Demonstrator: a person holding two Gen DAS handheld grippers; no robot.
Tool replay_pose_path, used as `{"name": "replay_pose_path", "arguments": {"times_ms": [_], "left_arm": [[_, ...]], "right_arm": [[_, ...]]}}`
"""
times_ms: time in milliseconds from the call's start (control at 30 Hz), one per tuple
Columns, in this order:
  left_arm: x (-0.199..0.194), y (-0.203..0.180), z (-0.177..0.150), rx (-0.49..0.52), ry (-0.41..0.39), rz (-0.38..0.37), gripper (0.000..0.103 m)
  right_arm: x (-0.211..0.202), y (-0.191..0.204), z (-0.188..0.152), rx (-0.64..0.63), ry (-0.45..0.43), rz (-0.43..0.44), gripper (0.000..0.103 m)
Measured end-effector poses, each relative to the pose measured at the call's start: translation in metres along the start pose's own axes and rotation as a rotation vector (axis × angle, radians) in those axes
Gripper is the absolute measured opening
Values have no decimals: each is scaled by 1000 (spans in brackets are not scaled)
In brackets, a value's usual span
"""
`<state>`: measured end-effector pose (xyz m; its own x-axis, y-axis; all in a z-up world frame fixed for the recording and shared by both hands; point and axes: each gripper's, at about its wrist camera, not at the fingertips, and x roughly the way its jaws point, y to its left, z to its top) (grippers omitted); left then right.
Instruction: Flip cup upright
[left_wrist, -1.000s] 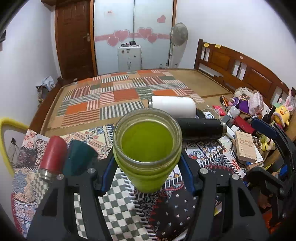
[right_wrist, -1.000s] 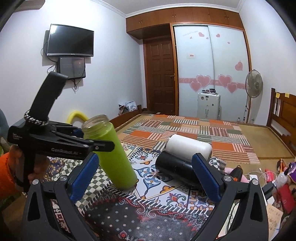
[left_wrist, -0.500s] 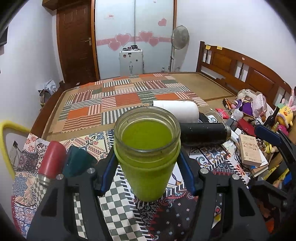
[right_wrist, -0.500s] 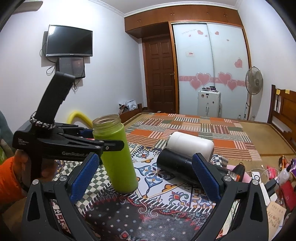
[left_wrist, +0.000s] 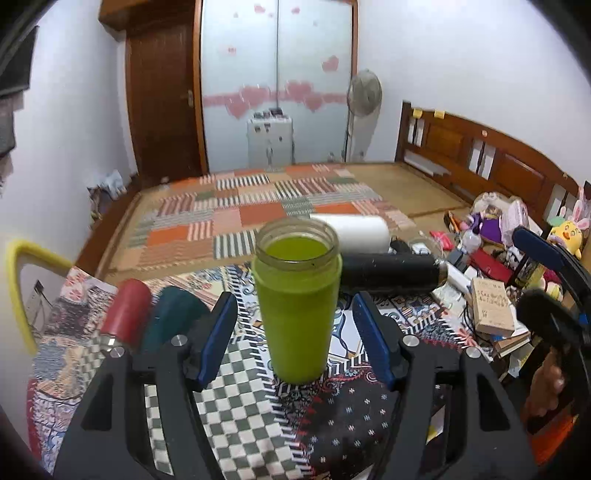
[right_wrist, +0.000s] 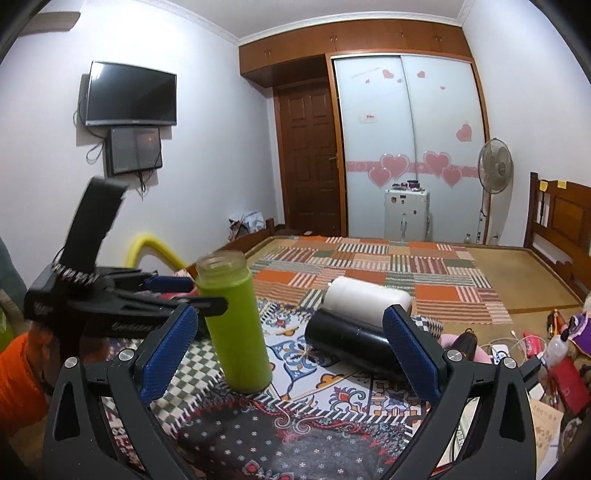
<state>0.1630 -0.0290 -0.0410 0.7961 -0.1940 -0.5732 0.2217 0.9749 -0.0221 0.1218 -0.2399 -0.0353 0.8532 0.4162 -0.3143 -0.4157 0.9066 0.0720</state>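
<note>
The green cup (left_wrist: 297, 299) stands upright on the patterned cloth, its open mouth up. My left gripper (left_wrist: 295, 341) is open, its blue pads apart from the cup on either side. In the right wrist view the green cup (right_wrist: 236, 328) stands left of centre, with the left gripper (right_wrist: 177, 291) drawn back to its left. My right gripper (right_wrist: 288, 354) is open and empty, above the cloth to the right of the cup.
A black cup (left_wrist: 391, 273) and a white cup (left_wrist: 354, 230) lie on their sides behind the green one. A red cup (left_wrist: 125, 314) and a dark teal cup (left_wrist: 173, 317) lie at the left. Books (left_wrist: 491, 306) and toys clutter the right edge.
The green cup went from tilted in the left gripper's hold to standing on the cloth. The left gripper has opened and pulled back from it. The right gripper stayed open.
</note>
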Motion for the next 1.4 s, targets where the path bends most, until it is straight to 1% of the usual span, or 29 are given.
{"name": "replay_pose_path", "arguments": {"times_ms": [200, 333, 500, 533, 600, 633, 800, 900, 1067, 1400], "left_arm": [[-72, -8, -7, -9, -169, 44, 65], [-121, -17, -16, -10, -301, 98, 65], [-161, -25, -29, -26, -408, 148, 66], [-168, -26, -32, -27, -425, 157, 66], [-176, -31, -37, -30, -455, 178, 75], [-182, -33, -41, -34, -473, 184, 77], [-197, -39, -54, -46, -520, 199, 93], [-202, -40, -59, -54, -537, 209, 99], [-206, -46, -64, -46, -546, 225, 103], [-205, -44, -67, -49, -536, 224, 103]], "right_arm": [[-30, 13, 13, 6, -62, -9, 100], [-52, 27, 20, 4, -107, -20, 100], [-77, 45, 25, 4, -155, -21, 100], [-81, 47, 25, 4, -165, -24, 100], [-90, 55, 25, 1, -187, -31, 101], [-93, 58, 24, -2, -192, -31, 101], [-103, 72, 21, -22, -218, -55, 103], [-104, 75, 18, -28, -220, -70, 103], [-105, 75, 14, -29, -215, -81, 103], [-106, 71, 9, -19, -208, -91, 103]]}}
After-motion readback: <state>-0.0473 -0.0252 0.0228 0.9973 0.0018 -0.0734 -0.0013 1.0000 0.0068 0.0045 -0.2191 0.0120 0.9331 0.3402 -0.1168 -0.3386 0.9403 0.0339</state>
